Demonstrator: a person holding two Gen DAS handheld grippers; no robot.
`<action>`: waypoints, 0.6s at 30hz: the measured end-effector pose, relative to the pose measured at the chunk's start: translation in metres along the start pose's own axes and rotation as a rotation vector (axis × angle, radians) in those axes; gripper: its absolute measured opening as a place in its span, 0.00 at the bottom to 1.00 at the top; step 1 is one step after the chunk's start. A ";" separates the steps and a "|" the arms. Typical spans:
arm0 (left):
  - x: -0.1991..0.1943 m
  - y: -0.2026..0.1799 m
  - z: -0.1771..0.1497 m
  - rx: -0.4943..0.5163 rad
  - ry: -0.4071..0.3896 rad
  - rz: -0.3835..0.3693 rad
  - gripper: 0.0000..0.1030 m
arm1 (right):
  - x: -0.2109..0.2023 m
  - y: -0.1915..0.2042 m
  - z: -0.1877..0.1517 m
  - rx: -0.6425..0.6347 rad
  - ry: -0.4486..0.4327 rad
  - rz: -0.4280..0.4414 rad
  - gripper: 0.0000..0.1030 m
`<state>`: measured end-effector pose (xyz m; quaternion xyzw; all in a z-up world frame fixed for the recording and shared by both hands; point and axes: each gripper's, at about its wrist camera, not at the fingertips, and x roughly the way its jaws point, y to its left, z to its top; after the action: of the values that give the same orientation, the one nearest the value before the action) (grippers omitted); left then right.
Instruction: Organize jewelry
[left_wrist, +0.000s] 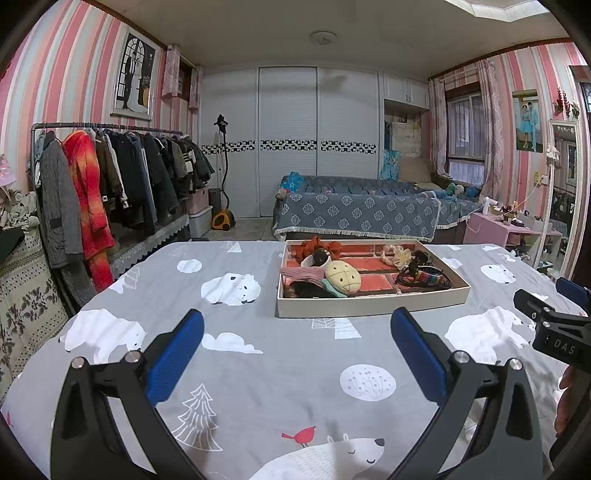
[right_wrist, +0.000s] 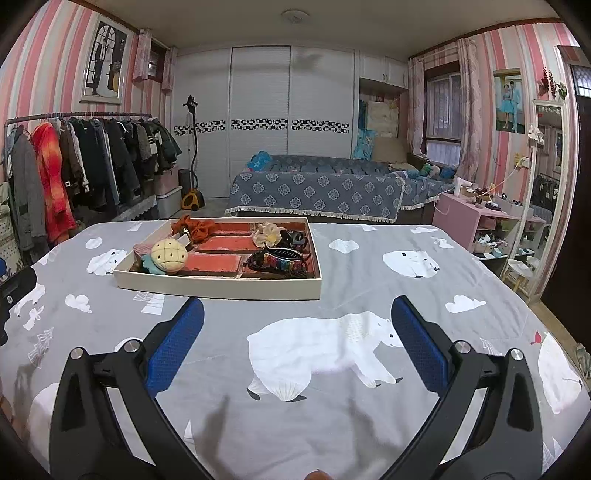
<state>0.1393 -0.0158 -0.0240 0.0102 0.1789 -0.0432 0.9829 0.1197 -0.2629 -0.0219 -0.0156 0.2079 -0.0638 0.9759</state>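
Your left gripper (left_wrist: 297, 328) hangs over the polar-bear bedsheet (left_wrist: 258, 369) with its blue pads spread wide and nothing between them. The divided tray (left_wrist: 369, 306) sits ahead of it and slightly to its right. In the tray's near-left corner the pineapple plush clip (left_wrist: 342, 277) lies piled on a pink scrunchie (left_wrist: 301, 274), so lift from above and take one piece at a time. Your right gripper (right_wrist: 297, 325) is likewise spread and empty, with the tray ahead to its left, the woven bracelets (right_wrist: 277, 263) nearest it.
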 end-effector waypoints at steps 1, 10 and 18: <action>0.000 0.000 0.000 -0.001 0.001 -0.001 0.96 | 0.000 0.000 0.000 -0.001 -0.001 -0.001 0.96; 0.001 0.000 -0.003 -0.004 0.010 -0.003 0.96 | 0.002 -0.001 -0.001 -0.002 0.002 -0.007 0.96; 0.001 0.001 -0.004 0.000 0.009 0.005 0.96 | 0.002 -0.001 -0.002 -0.002 0.002 -0.010 0.96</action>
<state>0.1392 -0.0146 -0.0278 0.0110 0.1835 -0.0409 0.9821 0.1201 -0.2640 -0.0243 -0.0178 0.2091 -0.0684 0.9753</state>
